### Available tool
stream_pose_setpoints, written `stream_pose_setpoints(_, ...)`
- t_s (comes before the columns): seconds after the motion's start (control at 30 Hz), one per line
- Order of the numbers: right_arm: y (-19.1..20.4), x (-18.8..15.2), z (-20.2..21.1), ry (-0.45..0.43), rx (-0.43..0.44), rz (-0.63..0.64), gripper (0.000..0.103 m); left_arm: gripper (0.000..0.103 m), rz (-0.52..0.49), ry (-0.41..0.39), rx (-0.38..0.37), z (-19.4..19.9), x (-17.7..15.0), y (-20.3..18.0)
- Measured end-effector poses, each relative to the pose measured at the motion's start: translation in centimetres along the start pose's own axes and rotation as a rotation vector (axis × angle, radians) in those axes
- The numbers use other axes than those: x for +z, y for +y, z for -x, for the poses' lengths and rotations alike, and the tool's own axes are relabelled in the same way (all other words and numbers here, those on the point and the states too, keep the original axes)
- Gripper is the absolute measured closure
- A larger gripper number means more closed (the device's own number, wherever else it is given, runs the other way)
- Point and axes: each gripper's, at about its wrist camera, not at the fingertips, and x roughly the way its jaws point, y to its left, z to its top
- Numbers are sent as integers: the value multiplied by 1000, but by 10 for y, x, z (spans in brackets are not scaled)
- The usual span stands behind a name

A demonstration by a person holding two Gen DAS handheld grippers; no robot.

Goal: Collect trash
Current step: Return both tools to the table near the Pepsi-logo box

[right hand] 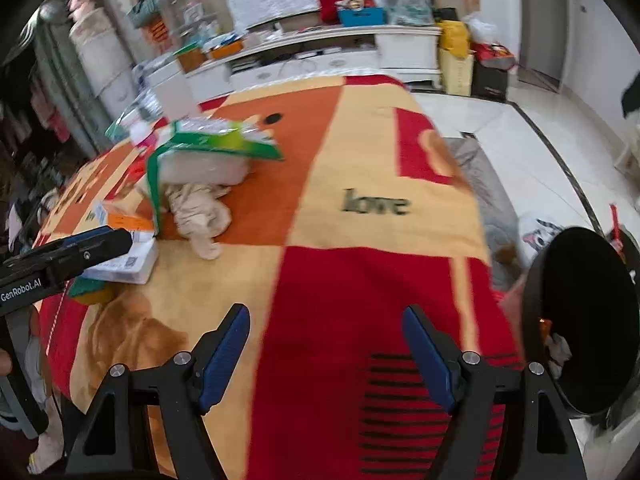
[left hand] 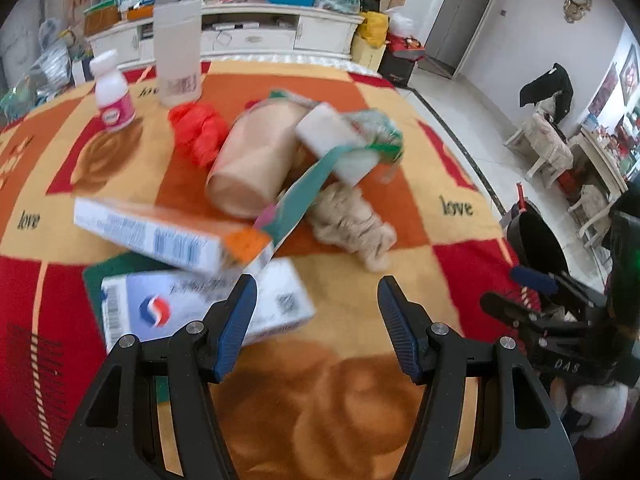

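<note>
Left wrist view: trash is lying heaped on a counter (left hand: 440, 236) cloth printed "love".
Two barcoded cartons (left hand: 168, 236), two white bottles (left hand: 114, 94); left gripper (left hand: 316, 292) and right gripper (right hand: 326, 320) are gaping wide, holding nothing; black bin (right hand: 588, 320) is sitting right.

Two black hand-held grippers with blue ribbed finger pads

The left gripper (left hand: 316, 300) has matte black angular arms with triangular cut-outs, silver round screws at the joints, and blue fingers (left hand: 236, 324) ridged along their inner faces. The right gripper (right hand: 326, 332) is built the same way: black linkage, silver screw heads, blue grooved fingers (right hand: 224, 356). Seen from the side, the left unit's black body carries white "GenRobot.AI" lettering; the right unit's shows white "DAS" letters.
</note>
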Motion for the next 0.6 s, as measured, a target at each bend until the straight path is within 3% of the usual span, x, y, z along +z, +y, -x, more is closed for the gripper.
stream_pose_setpoints(0.17,23,4,-7,15,35,44,27,41,20,-18,-6,15,-13,23)
stream_pose_setpoints(0.4,47,8,-19,40,64,90,27,41,87,-59,74,38,-10,71)
stream_pose_setpoints(0.6,57,7,-23,52,78,100,27,41,156,-60,141,29,3,114)
